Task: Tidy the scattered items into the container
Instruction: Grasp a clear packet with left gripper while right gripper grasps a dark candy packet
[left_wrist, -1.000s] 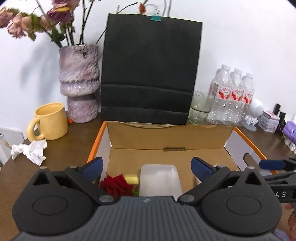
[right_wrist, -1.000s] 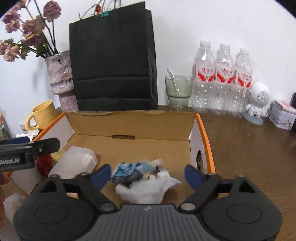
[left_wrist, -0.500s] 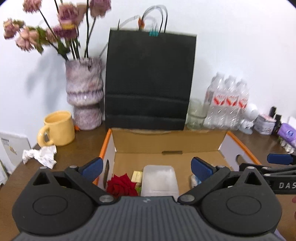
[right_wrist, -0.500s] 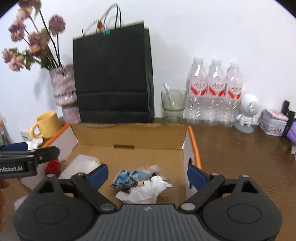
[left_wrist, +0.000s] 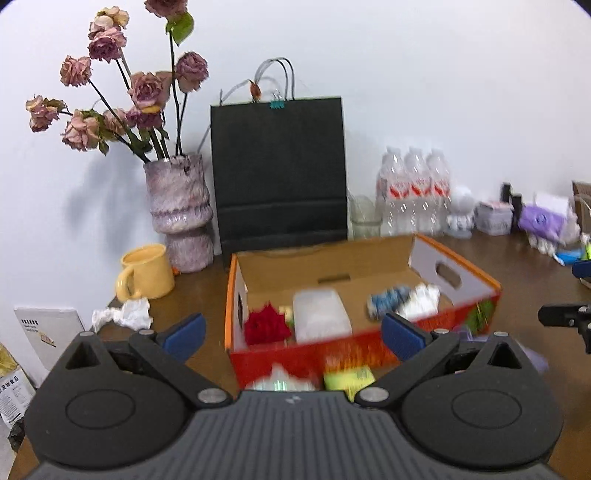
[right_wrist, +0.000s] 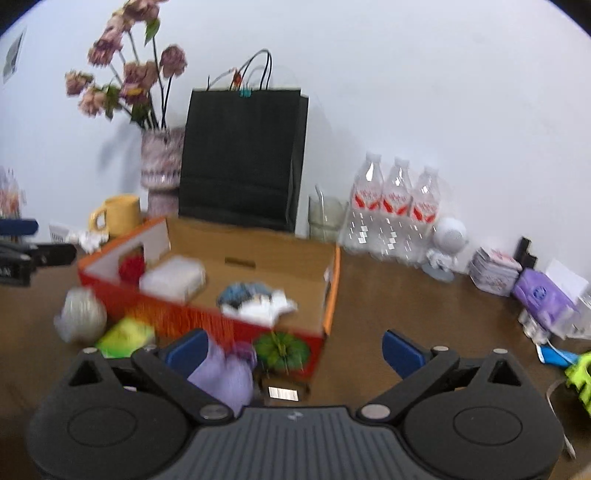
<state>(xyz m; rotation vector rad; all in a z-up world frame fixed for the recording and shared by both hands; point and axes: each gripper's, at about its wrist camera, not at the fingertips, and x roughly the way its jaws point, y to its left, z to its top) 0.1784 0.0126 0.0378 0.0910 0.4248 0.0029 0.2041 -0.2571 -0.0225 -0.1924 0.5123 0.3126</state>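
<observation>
Nearest you: left gripper (left_wrist: 291, 332), jaws apart, nothing between them; right gripper (right_wrist: 293, 350), jaws opening, nothing gripped, though a purple pouch (right_wrist: 223, 376) lies just beside its left finger.

On the table (right_wrist: 388, 295), just before the box (left_wrist: 369, 258) at lower centre of each view: green packet (right_wrist: 125, 336), silvery ball (right_wrist: 81, 314), purple pouch, all blurred and outside the box.

In the box, centre frame: red rose (left_wrist: 266, 326) at left, clear tub (left_wrist: 319, 314) in the middle, blue wrapper (left_wrist: 388, 299) and tissue (left_wrist: 421, 301) at right.

Left of the box: crumpled paper (left_wrist: 123, 314), yellow mug (left_wrist: 146, 271).

Farthest, along the wall: vase (left_wrist: 181, 210) of dried roses, black bag (left_wrist: 280, 173), glass (right_wrist: 327, 218), three bottles (right_wrist: 395, 199).
</observation>
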